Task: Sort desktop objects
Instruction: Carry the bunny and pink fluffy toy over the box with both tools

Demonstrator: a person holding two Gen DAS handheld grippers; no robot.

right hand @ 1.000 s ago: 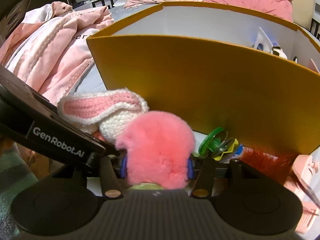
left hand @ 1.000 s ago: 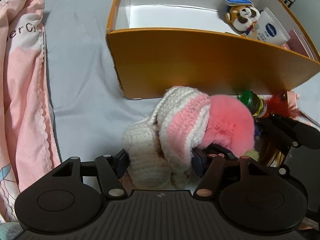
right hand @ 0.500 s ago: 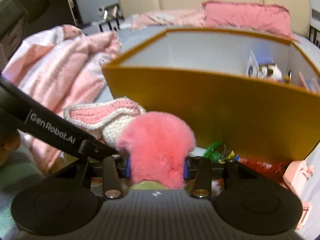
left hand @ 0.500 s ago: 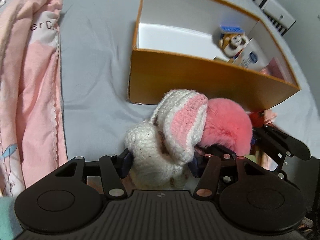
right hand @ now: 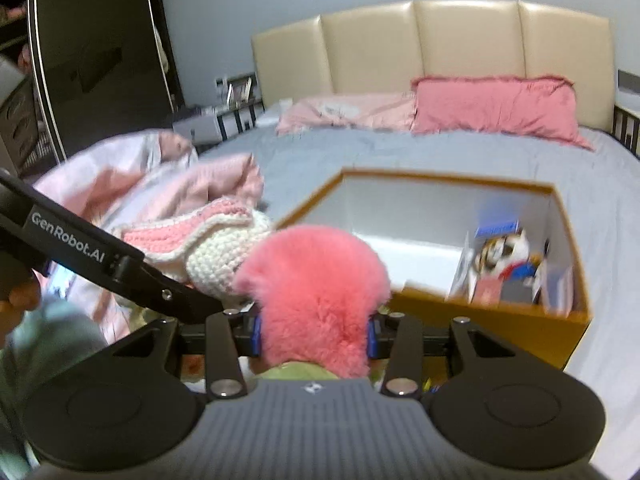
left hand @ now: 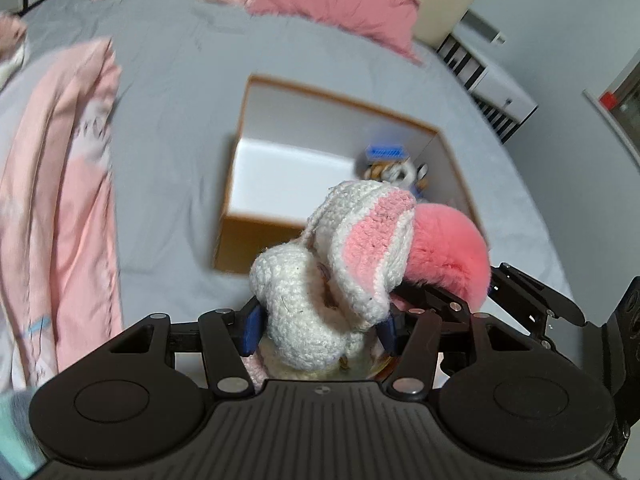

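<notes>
My left gripper point(left hand: 318, 330) is shut on a white and pink crocheted piece point(left hand: 320, 300), whose pink-lined flap point(left hand: 374, 240) hangs over to the right. Beside it, my right gripper point(right hand: 313, 338) is shut on a fluffy pink pompom point(right hand: 316, 292), also seen as the pink pompom point(left hand: 448, 252) in the left wrist view. Both are lifted above the grey bed, in front of an orange box point(left hand: 256, 248) with a white inside. In the right wrist view the orange box point(right hand: 488, 328) lies just behind the pompom, and the crocheted piece point(right hand: 216, 248) sits to its left.
The box's right compartment holds a small plush toy point(right hand: 504, 252) and several packets. A pink blanket point(left hand: 60, 200) lies along the left of the grey sheet point(left hand: 168, 128). Pink pillows point(right hand: 492, 108) and a cream headboard point(right hand: 440, 48) stand at the far end. A person's hand point(right hand: 20, 296) shows at left.
Both grippers have risen with the crocheted piece and the pompom still held, so I now look down into the box and see the headboard beyond it.
</notes>
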